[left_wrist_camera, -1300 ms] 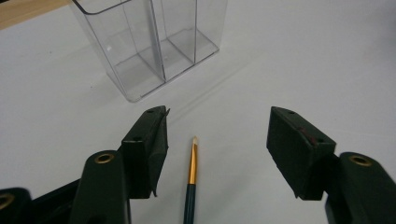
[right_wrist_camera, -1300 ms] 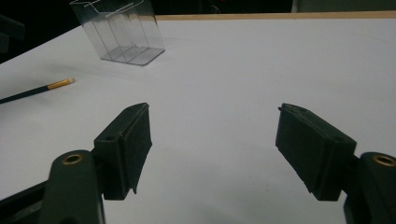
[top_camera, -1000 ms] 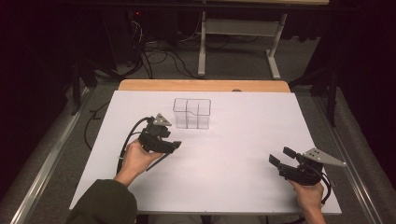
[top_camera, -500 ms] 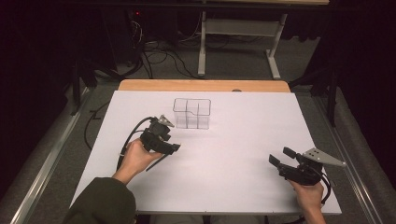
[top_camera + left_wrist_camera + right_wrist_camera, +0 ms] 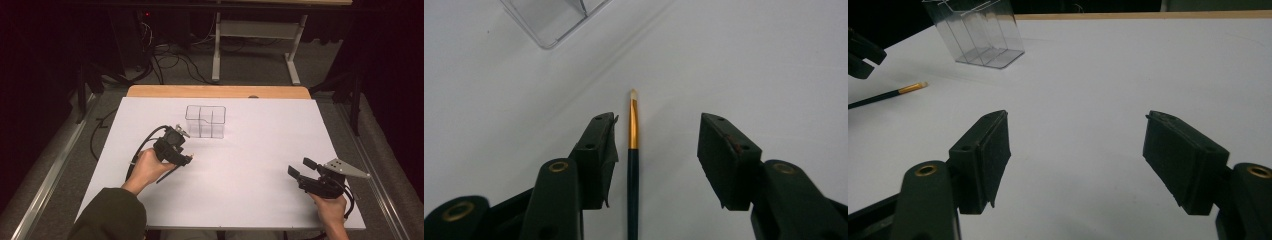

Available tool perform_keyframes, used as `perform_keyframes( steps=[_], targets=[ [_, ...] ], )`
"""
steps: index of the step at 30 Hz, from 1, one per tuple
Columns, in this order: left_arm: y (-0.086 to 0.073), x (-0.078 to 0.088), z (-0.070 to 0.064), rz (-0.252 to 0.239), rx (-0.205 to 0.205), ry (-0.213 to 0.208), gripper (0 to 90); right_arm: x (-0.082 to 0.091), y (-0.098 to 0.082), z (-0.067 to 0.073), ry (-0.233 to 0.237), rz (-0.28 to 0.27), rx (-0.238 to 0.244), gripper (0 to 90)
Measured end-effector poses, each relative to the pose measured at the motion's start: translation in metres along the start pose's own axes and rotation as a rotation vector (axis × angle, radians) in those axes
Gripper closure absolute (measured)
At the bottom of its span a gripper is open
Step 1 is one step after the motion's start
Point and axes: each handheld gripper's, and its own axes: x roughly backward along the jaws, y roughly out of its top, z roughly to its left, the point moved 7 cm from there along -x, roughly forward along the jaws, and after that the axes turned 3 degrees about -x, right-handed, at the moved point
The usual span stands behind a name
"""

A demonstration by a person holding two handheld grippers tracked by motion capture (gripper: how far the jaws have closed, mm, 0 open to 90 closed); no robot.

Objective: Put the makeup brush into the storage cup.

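A thin paintbrush [image 5: 632, 150] with a dark handle, gold ferrule and pale tip lies flat on the white table [image 5: 250, 140]. My left gripper [image 5: 659, 125] points down over it. Its jaws have just been closing and still stand apart, with the brush between them nearer the left pad and touched by neither. From above, the left gripper [image 5: 181, 154] sits just in front of a clear, divided plastic box [image 5: 205, 121]. My right gripper [image 5: 300, 167] rests low at the table's near right, open with nothing between its jaws [image 5: 1078, 125]. The right gripper view shows the brush [image 5: 888, 94] off to the left.
The clear box [image 5: 979, 32] stands upright at the table's middle back, with nothing visible inside it. A wooden strip [image 5: 215, 91] runs along the far edge. Beyond it are a dark floor, cables and a desk frame [image 5: 255, 45]. White tabletop lies between the two hands.
The left hand has shifted only slightly over the brush. The right hand and the clear box have stayed where they were.
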Motion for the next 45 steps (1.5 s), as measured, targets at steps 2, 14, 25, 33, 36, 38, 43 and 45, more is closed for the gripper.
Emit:
perform_keyframes(
  steps=[2,14,25,33,36,38,43,45],
  targets=[
    [-0.001,-0.002,0.001,0.018,-0.002,0.005,49.8,0.000,0.000,0.000,0.001,-0.001,0.000,28.8],
    [-0.009,-0.013,0.004,0.120,-0.006,-0.015,52.0,0.000,0.000,0.000,0.001,0.004,-0.001,28.9],
    [-0.012,-0.023,0.004,0.187,0.012,-0.013,54.5,0.000,-0.001,0.000,0.003,0.007,0.000,29.0],
    [-0.015,-0.028,0.007,0.220,0.023,-0.012,57.5,-0.001,-0.001,0.000,0.002,0.010,-0.002,29.0],
    [-0.015,-0.029,0.006,0.227,0.023,-0.014,58.9,-0.001,-0.001,0.000,0.003,0.010,0.003,29.1],
    [-0.015,-0.030,0.006,0.230,0.028,-0.013,60.0,-0.001,-0.001,0.000,0.004,0.011,0.004,29.1],
    [-0.016,-0.032,0.008,0.239,0.032,-0.013,62.5,-0.001,-0.001,0.000,0.004,0.010,0.001,29.1],
    [-0.016,-0.032,0.008,0.239,0.034,-0.013,63.3,-0.001,-0.001,0.000,0.004,0.011,0.005,29.1]
  ],
)
